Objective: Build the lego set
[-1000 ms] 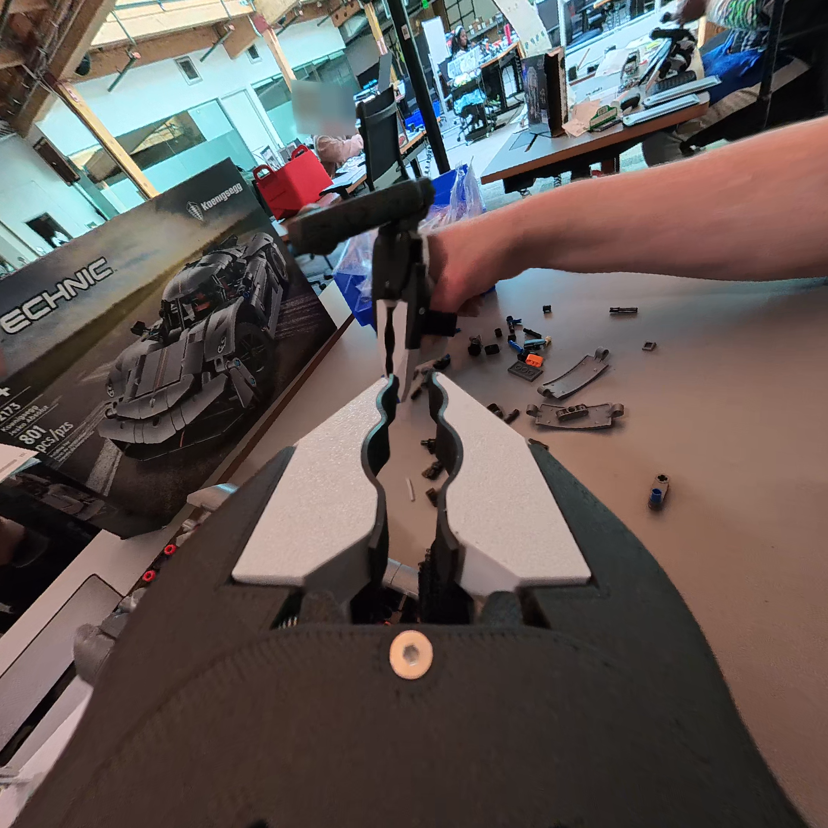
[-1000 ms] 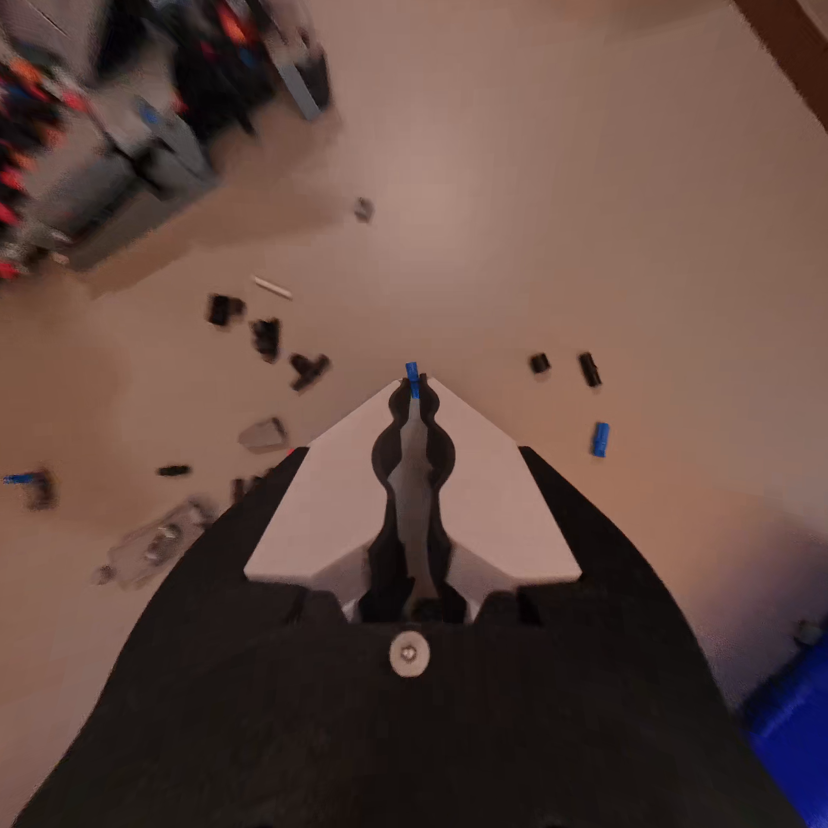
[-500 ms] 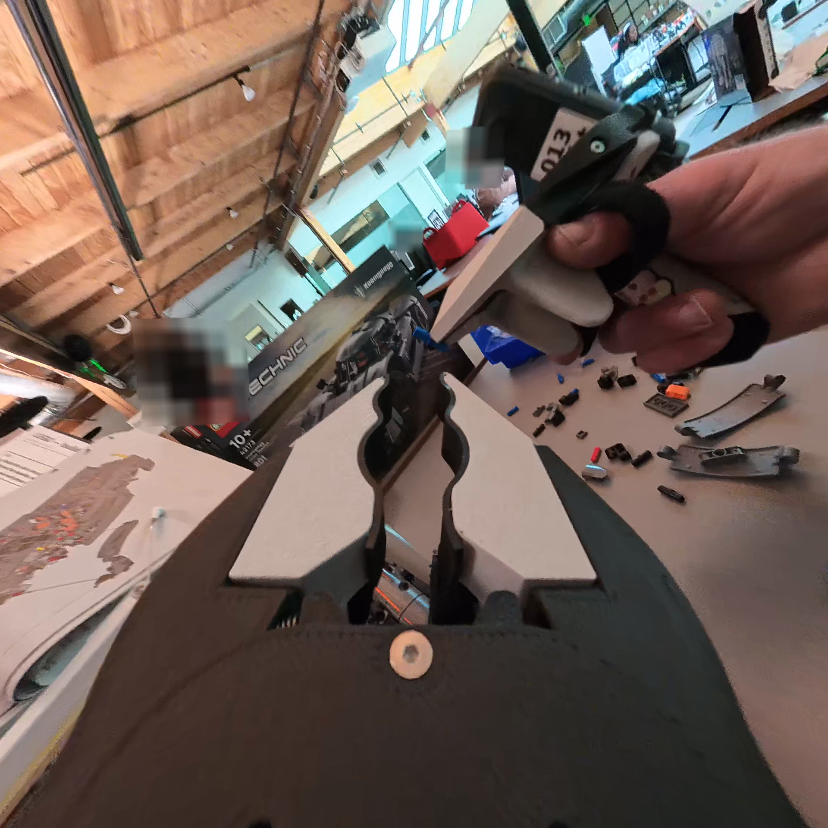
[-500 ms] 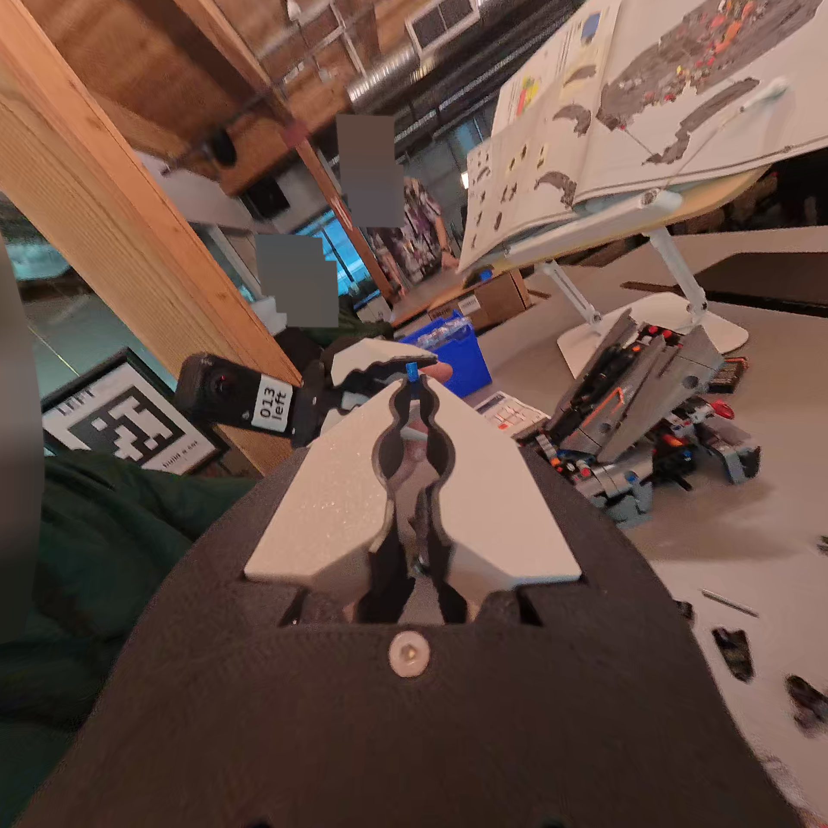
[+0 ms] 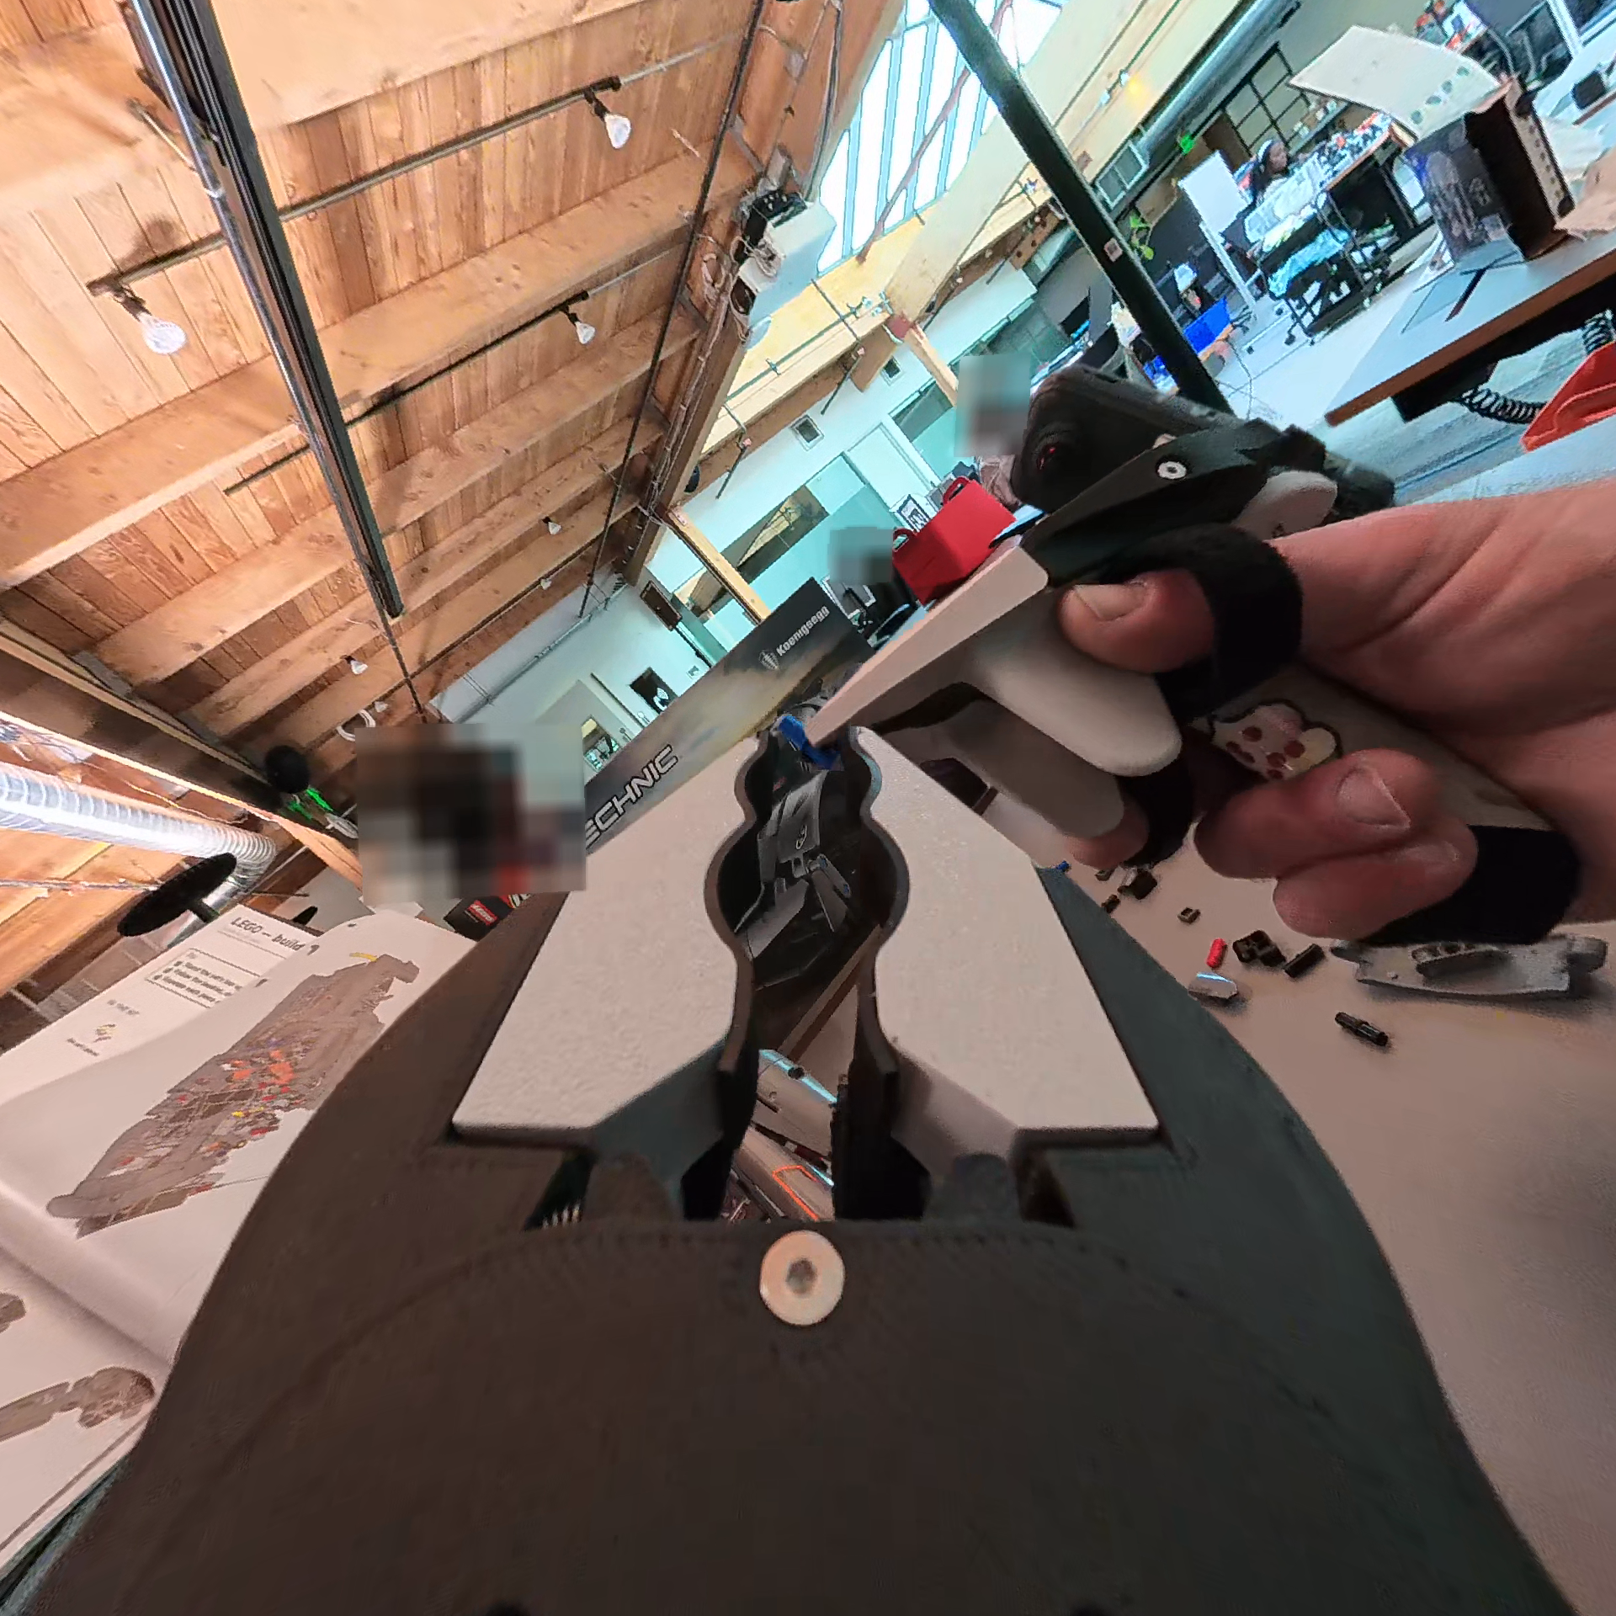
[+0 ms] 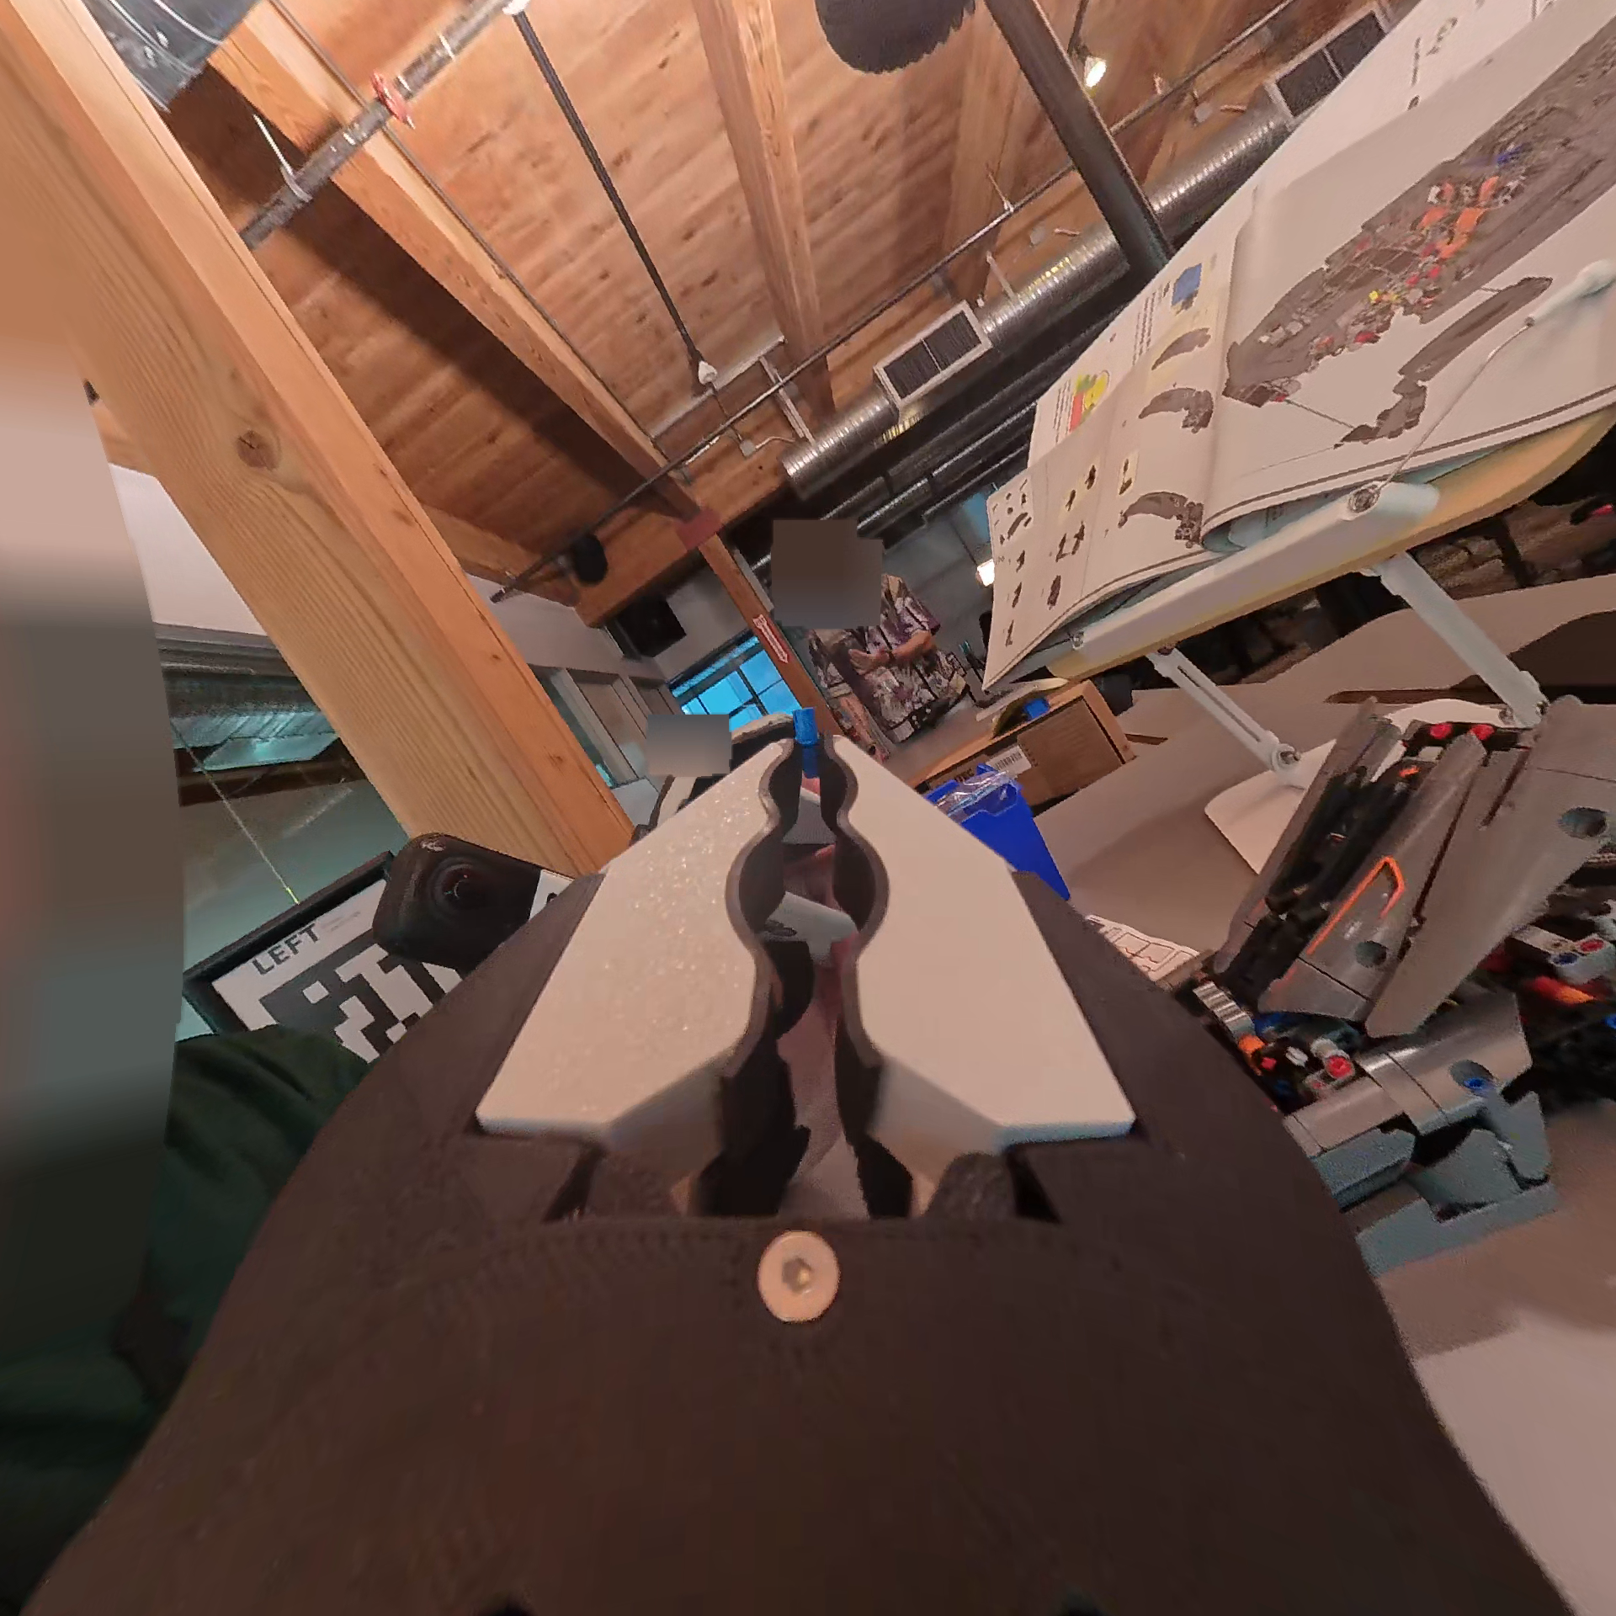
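Build so far: we judge the job partly done; the grey car model stands assembled in bulk on the table, panels raised, with more steps open in the instruction book propped above it.
Left to do: loose pieces and a grey curved panel lie on the table well to the side of the model, not yet fitted.
Right gripper: we hold it lifted off the table, tilted up, jaws pinching a small blue pin at the very tips.
Left gripper: raised to meet it, jaws spread a little, nothing between them; the pin sits just at their mouth.
Right hand: wrapped round the handle, fingers through black straps, coming in from the side away from the model.
Set box: upright behind both grippers.
Our read: the pin is being passed or re-gripped in the air before it goes to the model.
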### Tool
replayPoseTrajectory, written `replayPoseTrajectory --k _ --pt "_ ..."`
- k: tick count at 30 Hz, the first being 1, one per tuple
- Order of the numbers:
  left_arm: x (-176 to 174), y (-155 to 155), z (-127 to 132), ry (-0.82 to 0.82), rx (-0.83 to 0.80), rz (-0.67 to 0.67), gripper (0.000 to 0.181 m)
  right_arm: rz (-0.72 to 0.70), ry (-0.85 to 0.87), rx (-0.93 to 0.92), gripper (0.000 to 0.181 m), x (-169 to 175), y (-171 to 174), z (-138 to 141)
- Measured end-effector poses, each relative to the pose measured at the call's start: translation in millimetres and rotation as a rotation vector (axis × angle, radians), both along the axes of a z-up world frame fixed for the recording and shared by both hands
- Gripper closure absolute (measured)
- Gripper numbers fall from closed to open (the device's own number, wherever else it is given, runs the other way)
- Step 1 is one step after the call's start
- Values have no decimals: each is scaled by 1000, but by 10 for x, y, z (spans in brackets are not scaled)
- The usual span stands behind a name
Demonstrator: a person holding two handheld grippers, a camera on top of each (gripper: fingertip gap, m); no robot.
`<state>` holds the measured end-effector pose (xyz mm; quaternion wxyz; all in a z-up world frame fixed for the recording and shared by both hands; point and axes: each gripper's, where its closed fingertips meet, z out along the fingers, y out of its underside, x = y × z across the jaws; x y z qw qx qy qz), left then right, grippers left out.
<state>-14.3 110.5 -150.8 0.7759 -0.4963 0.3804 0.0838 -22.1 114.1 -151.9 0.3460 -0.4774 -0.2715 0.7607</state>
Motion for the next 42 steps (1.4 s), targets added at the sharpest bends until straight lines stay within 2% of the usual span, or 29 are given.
replayPoseTrajectory --k 17,26,36,41,42 --pt "-7 -86 70 59 62 -1 175 44 90 -41 179 -34 -140 109" --pt "120 -133 -34 147 33 -70 177 91 -18 8 179 82 -185 8" --pt "273 -211 -145 207 -2 -155 180 77 -172 136 178 233 -245 -108" --pt "332 -290 -148 209 -5 -208 181 106 -204 153 164 289 -272 -113" --pt "337 -304 -138 206 -4 -214 181 131 -197 143 166 311 -287 -107"
